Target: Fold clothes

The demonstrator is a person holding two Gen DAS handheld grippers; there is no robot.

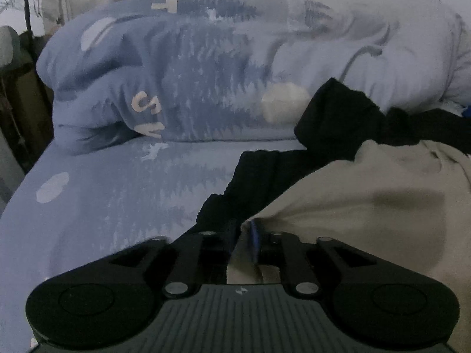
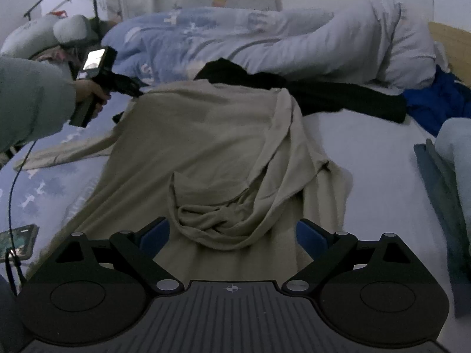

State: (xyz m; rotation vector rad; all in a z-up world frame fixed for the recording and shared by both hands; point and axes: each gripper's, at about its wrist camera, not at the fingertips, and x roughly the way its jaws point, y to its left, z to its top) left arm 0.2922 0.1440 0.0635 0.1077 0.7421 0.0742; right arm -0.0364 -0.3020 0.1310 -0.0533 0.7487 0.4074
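While the fold waits: beige garment (image 2: pixel 206 153) spread on the bed (image 2: pixel 368 153), beside the black garment (image 2: pixel 323 94).
Left tool (image 1: pixel 245 235): narrowly parted at the beige edge; grip unclear.
Right tool (image 2: pixel 232 235): wide apart, empty, straddling bunched cloth to gather it.

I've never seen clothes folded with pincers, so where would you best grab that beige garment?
Probably the bunched folds of the beige garment, lying between the right gripper's open fingers. Come straight ahead and down: those ridges stand above the bed, while the flat cloth offers nothing to pinch.

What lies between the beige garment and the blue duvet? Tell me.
A black garment lies there, stretched along the duvet's foot; clearest in the right wrist view.
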